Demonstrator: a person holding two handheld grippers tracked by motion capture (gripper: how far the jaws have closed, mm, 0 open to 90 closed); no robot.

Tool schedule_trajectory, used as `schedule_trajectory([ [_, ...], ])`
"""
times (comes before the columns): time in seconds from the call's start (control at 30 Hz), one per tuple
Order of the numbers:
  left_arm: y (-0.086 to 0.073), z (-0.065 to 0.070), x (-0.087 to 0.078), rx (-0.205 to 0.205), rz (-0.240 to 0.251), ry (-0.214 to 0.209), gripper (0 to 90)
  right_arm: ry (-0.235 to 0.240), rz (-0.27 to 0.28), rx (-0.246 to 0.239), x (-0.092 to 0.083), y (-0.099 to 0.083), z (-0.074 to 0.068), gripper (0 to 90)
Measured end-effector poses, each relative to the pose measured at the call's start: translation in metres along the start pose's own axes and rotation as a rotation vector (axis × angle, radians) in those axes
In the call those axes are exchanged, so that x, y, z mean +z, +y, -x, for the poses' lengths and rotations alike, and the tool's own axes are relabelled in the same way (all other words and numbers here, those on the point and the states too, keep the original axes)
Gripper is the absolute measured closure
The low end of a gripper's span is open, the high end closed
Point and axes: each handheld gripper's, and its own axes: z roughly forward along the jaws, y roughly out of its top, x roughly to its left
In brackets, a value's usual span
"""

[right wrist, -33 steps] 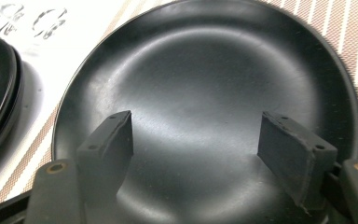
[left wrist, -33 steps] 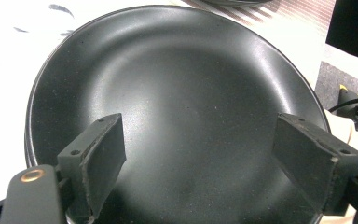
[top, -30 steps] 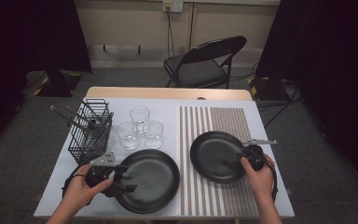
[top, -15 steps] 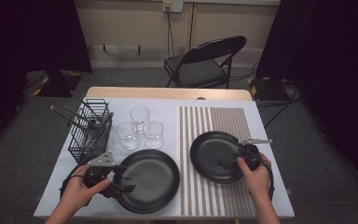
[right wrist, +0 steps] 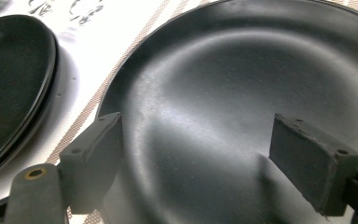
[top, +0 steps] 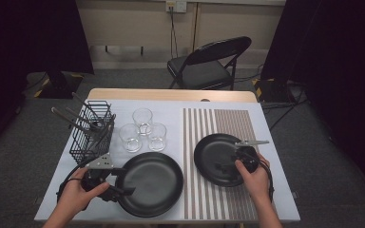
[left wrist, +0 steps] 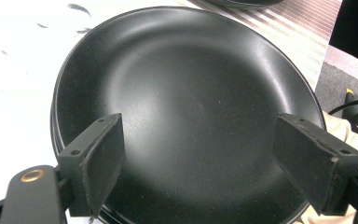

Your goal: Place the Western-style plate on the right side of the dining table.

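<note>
Having just widened its jaws, your right hand-held gripper (top: 232,167) stands released over the smaller black plate (top: 216,156) on the striped placemat (top: 204,199). Withdraw it level, without nudging the plate. Your left hand-held gripper (top: 122,184) is released too.

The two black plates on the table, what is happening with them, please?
A person works with a gripper in each hand. The right gripper has just opened its jaws over the smaller black plate, which lies on the striped placemat; nothing is pinched. The left gripper is open at the rim of the larger black plate.
</note>
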Motion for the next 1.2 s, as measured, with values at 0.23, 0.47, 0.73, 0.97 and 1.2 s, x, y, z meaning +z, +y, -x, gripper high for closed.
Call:
schedule_trajectory([
  [0.23,0.003,0.001,-0.005,-0.003,0.003,0.009,17.1,0.002,-0.012,-0.015,0.003,0.001,0.000,17.6],
  [0.47,0.004,0.001,-0.008,-0.011,0.001,0.009,17.0,0.003,-0.019,-0.024,0.004,0.003,-0.001,17.7],
  [0.73,0.004,0.001,-0.013,-0.024,0.002,0.018,17.1,0.005,-0.020,-0.026,0.004,0.005,0.000,18.0],
  [0.97,0.003,0.001,-0.018,-0.039,0.011,0.030,16.7,-0.010,-0.032,-0.046,0.008,0.005,0.004,18.4],
  [1.2,0.006,-0.001,-0.023,-0.044,0.024,0.045,16.7,-0.015,-0.033,-0.046,0.008,0.004,0.006,18.8],
])
